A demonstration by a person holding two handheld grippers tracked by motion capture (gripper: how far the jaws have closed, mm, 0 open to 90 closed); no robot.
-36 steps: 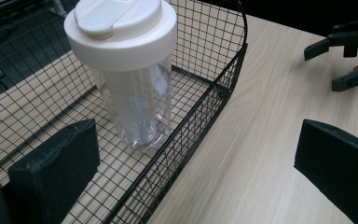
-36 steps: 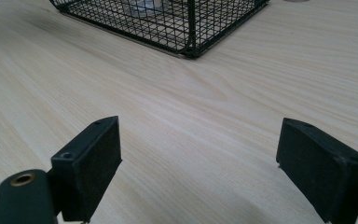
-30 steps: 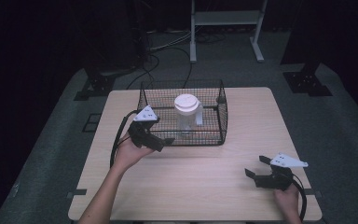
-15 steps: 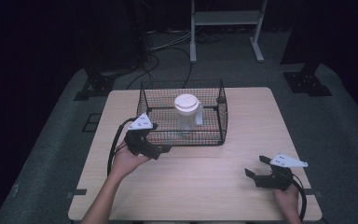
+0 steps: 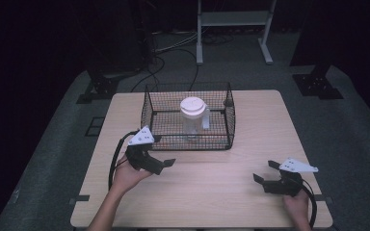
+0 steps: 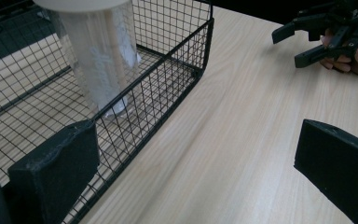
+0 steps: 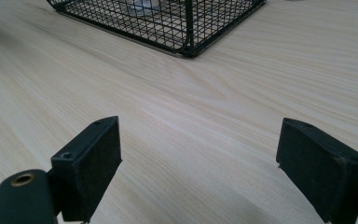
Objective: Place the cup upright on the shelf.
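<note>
- The clear jar (image 5: 193,119) with its white lid (image 5: 192,105) stands upright inside the black wire basket (image 5: 149,113) at the far middle of the wooden table (image 5: 260,125). In the left gripper view the jar's top is cut off by the frame edge, and the mesh blurs its base.
- Whatever is inside the jar is too faint to make out; a pale piece on its right side in the high view cannot be identified.
- The right gripper view catches just a corner of the basket (image 7: 186,28), with the jar barely visible behind the wire.
- The left gripper (image 5: 160,164) hovers just outside the basket's near left corner, jaws spread wide and holding nothing; its near pad overlaps the mesh in its own view.
- The right gripper (image 5: 267,174) sits low near the table's front right, well apart from the basket, jaws wide apart and empty over bare wood.
- Against a second ago, the left gripper has drawn back from the basket toward the person and dropped lower; the right gripper, basket and jar have not moved.
</note>
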